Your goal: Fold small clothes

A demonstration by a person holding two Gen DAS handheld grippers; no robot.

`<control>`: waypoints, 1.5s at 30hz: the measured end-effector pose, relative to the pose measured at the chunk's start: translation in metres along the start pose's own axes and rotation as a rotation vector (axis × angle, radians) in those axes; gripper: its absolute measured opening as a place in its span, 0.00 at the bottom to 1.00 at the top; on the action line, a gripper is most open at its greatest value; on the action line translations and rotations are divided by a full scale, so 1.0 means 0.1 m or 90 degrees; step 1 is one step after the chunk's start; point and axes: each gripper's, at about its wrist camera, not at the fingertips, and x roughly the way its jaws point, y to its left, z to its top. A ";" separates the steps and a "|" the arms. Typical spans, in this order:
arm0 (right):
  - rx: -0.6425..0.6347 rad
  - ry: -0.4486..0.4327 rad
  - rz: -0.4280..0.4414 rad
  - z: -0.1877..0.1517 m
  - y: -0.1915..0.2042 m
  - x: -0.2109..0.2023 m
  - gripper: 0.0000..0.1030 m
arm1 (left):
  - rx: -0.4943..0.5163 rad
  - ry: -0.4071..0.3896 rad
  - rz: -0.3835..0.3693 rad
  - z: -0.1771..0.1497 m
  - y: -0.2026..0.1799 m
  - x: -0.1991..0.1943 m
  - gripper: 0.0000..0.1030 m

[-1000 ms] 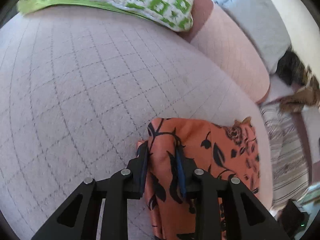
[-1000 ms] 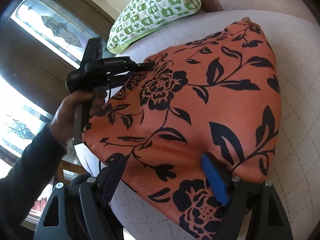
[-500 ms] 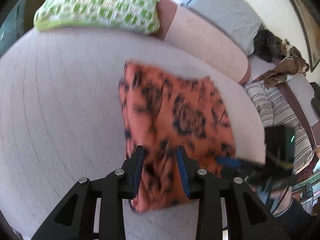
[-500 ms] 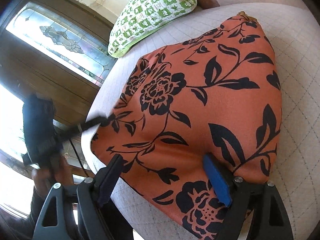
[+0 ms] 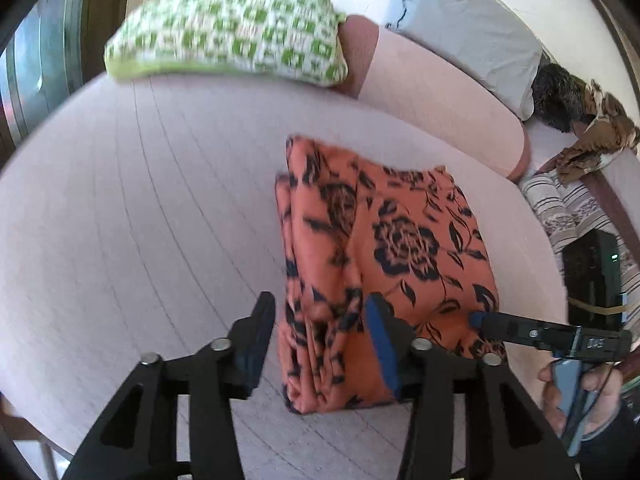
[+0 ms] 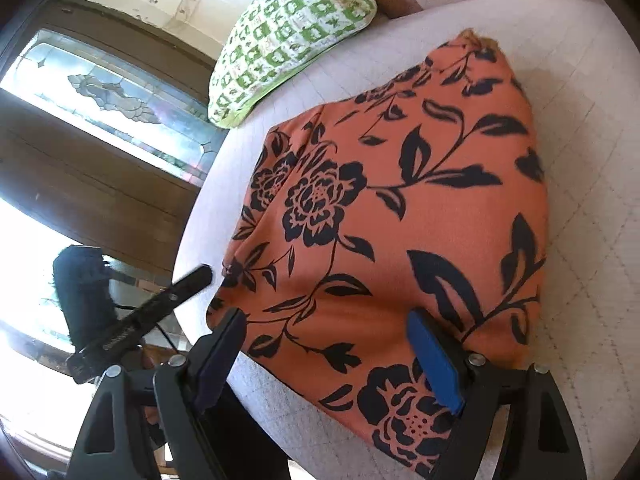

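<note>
The left hand-held gripper (image 5: 320,344) has just opened, releasing the orange floral garment (image 5: 384,248), now folded at 12 o'clock; the right hand-held gripper (image 6: 332,356) gapes wide, empty.

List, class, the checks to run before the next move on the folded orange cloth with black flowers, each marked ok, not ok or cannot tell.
1. Orange black-flowered cloth lies folded on the pale quilted cushion: ok.
2. Left gripper, jaws just opening, has released it: ok.
3. Right gripper open, nothing pinched: ok.
4. Layered edges aligned: cannot tell.
5. Green-checked pillow lies clear of the cloth: ok.
</note>
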 end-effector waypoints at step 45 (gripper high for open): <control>0.093 -0.003 -0.004 0.54 -0.77 -0.01 0.40 | -0.064 0.093 -0.136 0.31 0.27 0.98 0.26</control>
